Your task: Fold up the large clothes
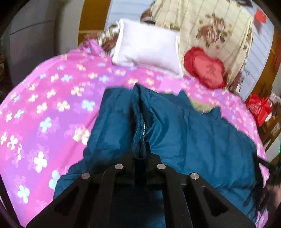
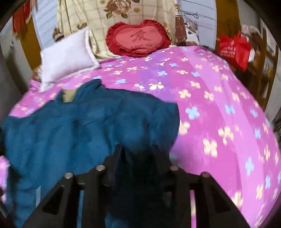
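A big teal jacket (image 1: 193, 140) is being spread out on the pink flowered bedsheet (image 1: 43, 105), and everything here is being placed against that jacket. In the left wrist view, the left gripper (image 1: 143, 150) is being held right over the jacket's middle seam, its jaws pressed together and pinching a bunched ridge of the teal cloth. In the right wrist view, the right gripper (image 2: 138, 154) is being held at the jacket's near right edge, its jaws drawn close on a dark fold of the same cloth, though blur and shadow are making the exact contact hard to judge. Beyond the jacket's collar, a white pillow (image 2: 68, 56) is being propped up at the head of the bed, and to its right a red heart-shaped cushion (image 2: 138, 40) is being leaned against a cream flowered blanket (image 2: 105, 15). Far to the right of the jacket, a red bag (image 2: 235, 49) is being kept beside the bed.
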Demonstrator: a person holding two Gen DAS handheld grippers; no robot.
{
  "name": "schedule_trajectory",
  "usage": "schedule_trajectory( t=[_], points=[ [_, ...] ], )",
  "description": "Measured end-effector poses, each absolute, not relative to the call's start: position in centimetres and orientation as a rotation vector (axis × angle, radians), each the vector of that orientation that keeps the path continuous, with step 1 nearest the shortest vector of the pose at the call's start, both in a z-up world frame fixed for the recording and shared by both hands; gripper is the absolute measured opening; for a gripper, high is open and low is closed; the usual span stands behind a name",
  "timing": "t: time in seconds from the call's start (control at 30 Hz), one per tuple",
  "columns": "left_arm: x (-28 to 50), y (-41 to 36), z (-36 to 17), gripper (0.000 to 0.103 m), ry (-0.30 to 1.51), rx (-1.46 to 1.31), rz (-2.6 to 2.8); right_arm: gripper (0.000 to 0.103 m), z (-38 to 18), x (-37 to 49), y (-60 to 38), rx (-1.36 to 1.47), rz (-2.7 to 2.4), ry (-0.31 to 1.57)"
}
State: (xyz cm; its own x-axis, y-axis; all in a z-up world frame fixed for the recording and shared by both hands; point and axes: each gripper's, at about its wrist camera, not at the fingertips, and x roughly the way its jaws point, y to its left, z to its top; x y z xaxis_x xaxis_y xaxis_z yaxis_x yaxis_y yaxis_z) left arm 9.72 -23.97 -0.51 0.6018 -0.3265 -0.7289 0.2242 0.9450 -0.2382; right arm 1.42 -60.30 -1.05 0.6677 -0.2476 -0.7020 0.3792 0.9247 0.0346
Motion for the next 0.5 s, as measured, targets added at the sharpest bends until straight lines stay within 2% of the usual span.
schedule_trajectory(
  t=[0.07, 0.1, 0.2, 0.27, 0.3, 0.37, 0.5],
  points=[
    [10.1, -23.7, -1.1, 0.0, 0.886, -0.134, -0.314, 0.034, -2.0, 3.5, -60.9, 0.196, -0.391, 0.791],
    [10.2, -23.3, -1.0, 0.004, 0.891, -0.14, -0.305, 0.034, -2.1, 4.1, -61.0, 0.201, -0.396, 0.795],
    [9.2, -22.1, 0.7, 0.022, 0.842, -0.181, -0.324, 0.034, -1.0, 3.6, -59.8, 0.136, -0.389, 0.785],
    [8.3, -22.1, 2.3, 0.033, 0.778, -0.164, -0.349, 0.039, 0.2, 2.1, -59.3, 0.134, -0.355, 0.753],
    [8.0, -22.3, 2.8, 0.033, 0.756, -0.149, -0.348, 0.042, 0.9, 1.2, -59.2, 0.137, -0.34, 0.729],
    [7.7, -23.2, 3.7, 0.036, 0.711, -0.105, -0.352, 0.061, 1.9, -0.1, -58.9, 0.143, -0.326, 0.689],
    [9.0, -25.7, 2.6, 0.036, 0.739, -0.036, -0.318, 0.064, 2.3, 0.5, -57.7, 0.15, -0.254, 0.668]
  ],
)
